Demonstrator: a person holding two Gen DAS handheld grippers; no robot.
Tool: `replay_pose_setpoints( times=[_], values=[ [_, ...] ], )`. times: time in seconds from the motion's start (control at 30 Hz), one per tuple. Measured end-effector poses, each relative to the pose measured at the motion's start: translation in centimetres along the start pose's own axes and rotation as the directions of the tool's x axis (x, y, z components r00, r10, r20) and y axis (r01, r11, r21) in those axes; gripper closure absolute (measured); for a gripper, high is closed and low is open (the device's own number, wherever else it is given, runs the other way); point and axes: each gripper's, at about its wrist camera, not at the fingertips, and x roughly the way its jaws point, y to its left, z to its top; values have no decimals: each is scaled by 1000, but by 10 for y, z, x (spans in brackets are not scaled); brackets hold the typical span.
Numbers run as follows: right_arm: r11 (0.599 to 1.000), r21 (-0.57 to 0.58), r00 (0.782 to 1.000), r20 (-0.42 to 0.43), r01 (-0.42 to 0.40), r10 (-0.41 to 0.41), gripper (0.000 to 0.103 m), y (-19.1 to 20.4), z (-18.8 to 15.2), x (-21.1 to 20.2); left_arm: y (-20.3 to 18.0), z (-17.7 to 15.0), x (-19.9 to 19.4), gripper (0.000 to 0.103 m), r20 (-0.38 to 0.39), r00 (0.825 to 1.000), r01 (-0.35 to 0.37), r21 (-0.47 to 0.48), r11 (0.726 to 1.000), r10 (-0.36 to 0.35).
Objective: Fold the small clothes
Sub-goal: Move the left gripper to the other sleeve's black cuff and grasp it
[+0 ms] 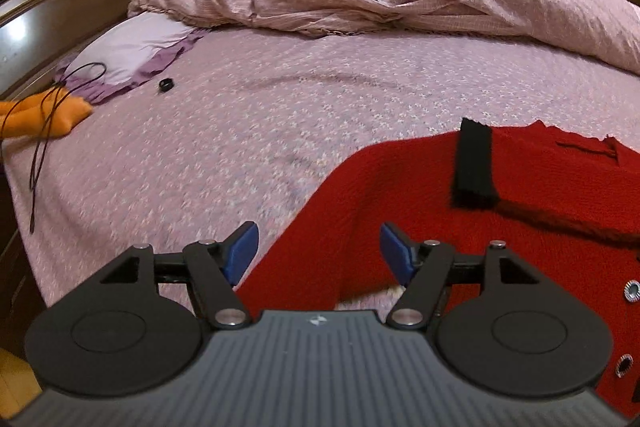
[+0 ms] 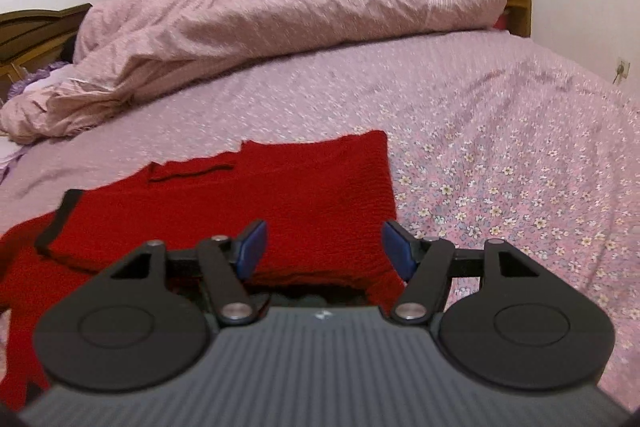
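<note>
Floral bedsheet (image 2: 500, 155) bears red sweater (image 2: 312, 195) beneath both grippers' parted fingers (image 2: 252, 247).

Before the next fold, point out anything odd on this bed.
Loose items lie near the pillow: a black cord draped over an orange cloth, and a small black ring. The red sweater lies half-folded, with a black cuff on top.

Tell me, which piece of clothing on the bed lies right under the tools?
The red knitted garment with black trim, spread beneath both tools. The orange garment lies far off by the pillow.
</note>
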Motion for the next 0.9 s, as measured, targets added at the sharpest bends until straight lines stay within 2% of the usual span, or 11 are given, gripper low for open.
replay_pose_setpoints(
  times=[0.27, 0.37, 0.43, 0.53, 0.57, 0.67, 0.77, 0.9],
  values=[
    [999, -31, 999, 13, -39, 39, 37, 10, -10, -31, 5, -43, -38, 28, -1, 1000, -13, -13, 1000, 13],
    [998, -32, 999, 9, -48, 49, 37, 11, -16, -38, 7, -57, -48, 28, -17, 1000, 17, -43, 999, -17],
    [998, -31, 998, 12, -54, 55, 37, 13, -19, -43, 7, -67, -54, 28, -33, 997, 66, -87, 994, -69],
    [997, -37, 998, 14, -60, 61, 37, 14, -25, -50, 7, -80, -51, 28, -69, 979, 178, -145, 973, -190],
    [998, -38, 998, 15, -59, 60, 37, 15, -26, -53, 7, -85, -50, 28, -72, 975, 194, -167, 967, -208],
    [998, -40, 998, 24, -58, 59, 37, 14, -29, -59, 10, -94, -45, 28, -56, 977, 189, -229, 955, -207],
    [998, -40, 998, 37, -56, 57, 37, 12, -30, -66, 20, -98, -40, 27, -35, 984, 155, -302, 941, -174],
    [998, -34, 998, 41, -45, 47, 37, 10, -32, -70, 31, -107, -30, 26, -65, 965, 203, -419, 885, -252]
  ],
)
